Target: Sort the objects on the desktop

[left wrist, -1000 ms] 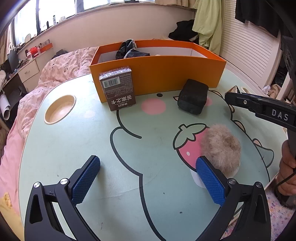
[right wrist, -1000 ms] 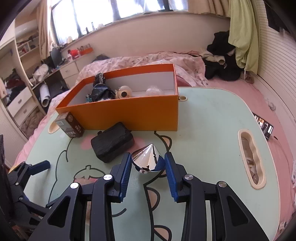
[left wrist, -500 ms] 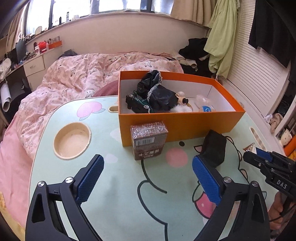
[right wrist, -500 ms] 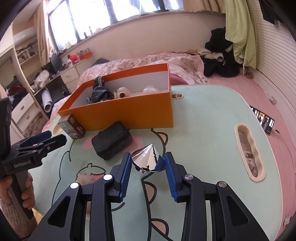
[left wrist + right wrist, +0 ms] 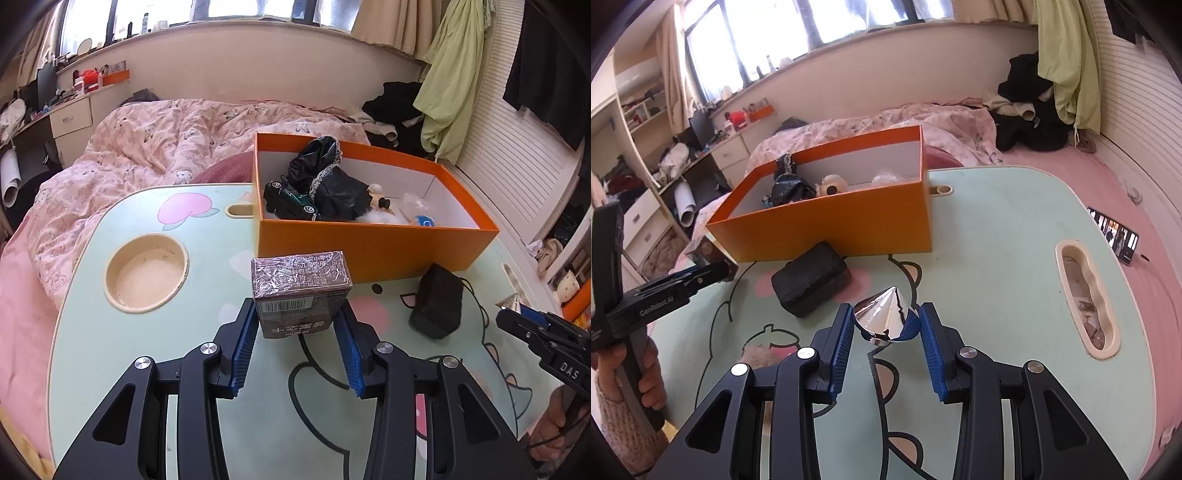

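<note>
My left gripper (image 5: 298, 325) is shut on a brown wrapped carton (image 5: 300, 291), which stands on the mint table just in front of the orange box (image 5: 373, 247). The box holds a black cloth, a toy car and small items. My right gripper (image 5: 886, 325) is shut on a shiny silver cone (image 5: 886, 317) and holds it above the table. A black block (image 5: 437, 304) lies right of the carton; in the right wrist view it (image 5: 810, 282) lies left of the cone. A fluffy beige ball (image 5: 757, 350) lies partly hidden by my right gripper's left finger.
A round cup recess (image 5: 146, 273) sits in the table at the left. An oblong recess (image 5: 1086, 299) holds clear bits at the right. A phone (image 5: 1115, 236) lies past the table's right edge. A bed with a pink duvet (image 5: 166, 136) lies behind.
My left gripper moved forward from the fluffy ball to the carton and closed on it. My right gripper kept hold of the cone and barely moved.
</note>
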`<state>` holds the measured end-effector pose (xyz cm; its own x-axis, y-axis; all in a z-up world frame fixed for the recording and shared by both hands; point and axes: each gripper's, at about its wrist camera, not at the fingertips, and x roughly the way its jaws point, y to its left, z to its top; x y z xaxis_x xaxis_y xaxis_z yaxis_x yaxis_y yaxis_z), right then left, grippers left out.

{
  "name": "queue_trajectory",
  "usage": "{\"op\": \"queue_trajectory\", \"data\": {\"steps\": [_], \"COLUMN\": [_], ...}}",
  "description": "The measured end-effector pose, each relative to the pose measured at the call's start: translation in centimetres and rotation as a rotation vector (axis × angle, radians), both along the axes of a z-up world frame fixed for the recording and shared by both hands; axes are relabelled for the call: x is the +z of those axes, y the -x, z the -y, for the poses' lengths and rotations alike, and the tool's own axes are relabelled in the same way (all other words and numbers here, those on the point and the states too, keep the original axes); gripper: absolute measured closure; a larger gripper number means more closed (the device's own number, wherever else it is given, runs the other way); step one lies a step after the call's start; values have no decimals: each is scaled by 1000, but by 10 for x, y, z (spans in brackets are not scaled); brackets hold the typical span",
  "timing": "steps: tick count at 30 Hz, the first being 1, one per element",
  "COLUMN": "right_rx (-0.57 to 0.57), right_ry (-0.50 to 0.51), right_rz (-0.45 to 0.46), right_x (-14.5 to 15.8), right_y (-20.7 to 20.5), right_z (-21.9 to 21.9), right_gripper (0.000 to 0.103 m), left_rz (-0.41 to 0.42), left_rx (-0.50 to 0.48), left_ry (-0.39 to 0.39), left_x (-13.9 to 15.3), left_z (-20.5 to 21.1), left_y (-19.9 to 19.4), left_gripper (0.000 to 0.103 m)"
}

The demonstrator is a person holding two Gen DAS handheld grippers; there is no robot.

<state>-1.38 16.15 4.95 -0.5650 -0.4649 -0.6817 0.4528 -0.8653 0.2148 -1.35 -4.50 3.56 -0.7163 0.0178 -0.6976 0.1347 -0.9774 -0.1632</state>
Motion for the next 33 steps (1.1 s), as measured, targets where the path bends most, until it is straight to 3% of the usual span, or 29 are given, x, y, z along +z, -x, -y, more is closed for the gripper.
{"op": "queue_trajectory", "data": {"steps": [5, 11, 17, 20, 21, 22, 23, 25, 27, 28, 33], "right_rx": [41, 83, 84, 79, 66, 50, 39, 24, 6, -3, -5], "right_ry": [12, 23, -12, -32, -42, -48, -43, -4, 19, 25, -1], "right_rz": [-34, -71, -17, -15, -13, -7, 0, 12, 6, -5, -89], "right_x": [24, 66, 67, 59, 56, 53, 51, 51, 55, 57, 67], "right_y": [3, 39, 98, 116, 120, 123, 125, 127, 124, 121, 87], "right_z": [14, 48, 85, 97, 99, 99, 98, 90, 81, 76, 53], "right_gripper": [68, 68, 68, 67, 65, 56, 49, 47, 38, 33, 32], "left_rz": [-75, -113, -42, -52, -57, -55, -52, -67, -99, -115, -136], "left_rx": [-19, -66, -73, -50, -46, -43, -41, -39, -23, -19, -45], "left_ry": [9, 20, -12, -21, -24, -30, -40, -59, -42, -33, -63], "left_x": [32, 66, 59, 51, 49, 48, 47, 47, 52, 55, 63], "left_z": [1, -2, 5, 10, 11, 12, 13, 17, 18, 18, 17], "left_y": [-6, 34, 95, 107, 108, 108, 107, 100, 89, 84, 48], "left_gripper": [60, 60, 60, 60, 60, 59, 56, 35, 27, 27, 21]}}
